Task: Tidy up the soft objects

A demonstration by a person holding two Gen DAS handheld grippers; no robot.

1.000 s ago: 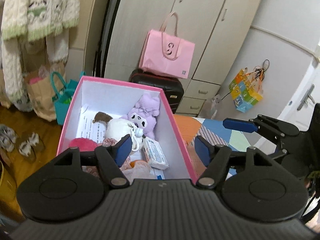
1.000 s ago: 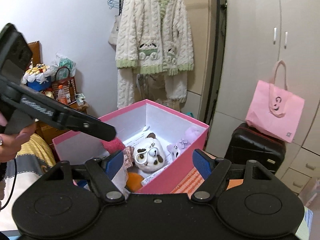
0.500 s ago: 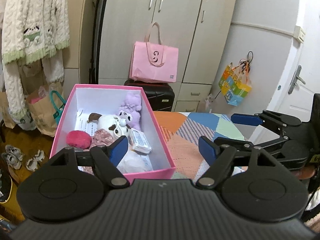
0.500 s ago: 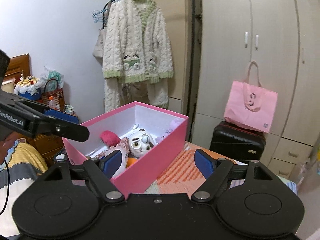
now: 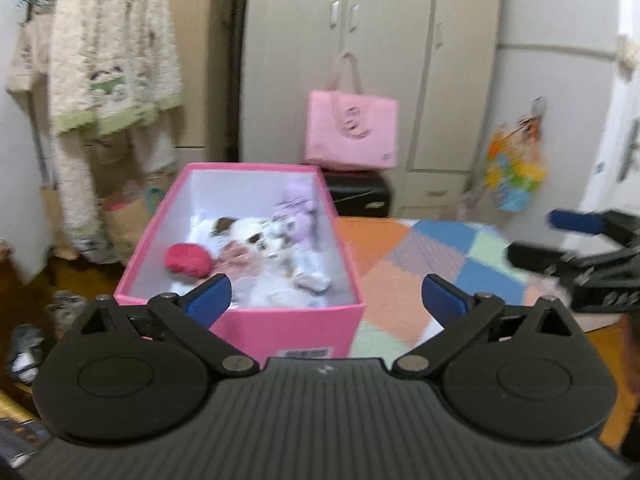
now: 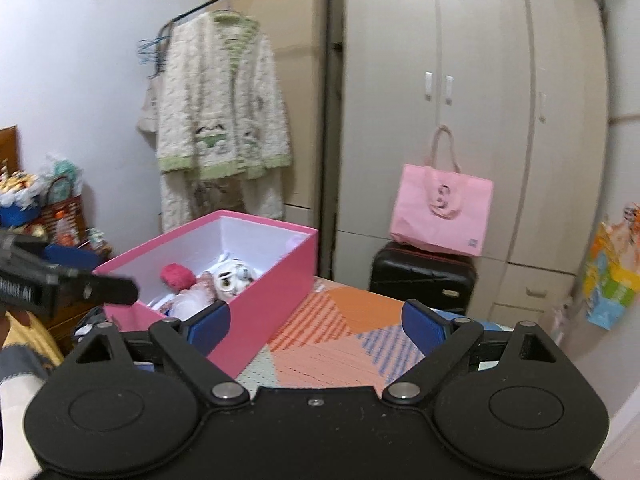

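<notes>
Left claw [image 5: 326,294], right claw [image 6: 316,322] just spread wide, empty; toys in pink box [image 5: 280,330]

Pink box [image 5: 280,330] w/ white inside, red pom-pom [image 5: 188,259], lilac plush [image 5: 299,202]; far pink bag [image 6: 442,210]; patchwork orange/blue/green mat [image 5: 420,264].

An open pink box [image 5: 280,330] stands on the patchwork cloth; inside lie a red pompom [image 5: 188,260], a white plush dog [image 5: 256,236] and a lilac plush [image 5: 298,204].
</notes>
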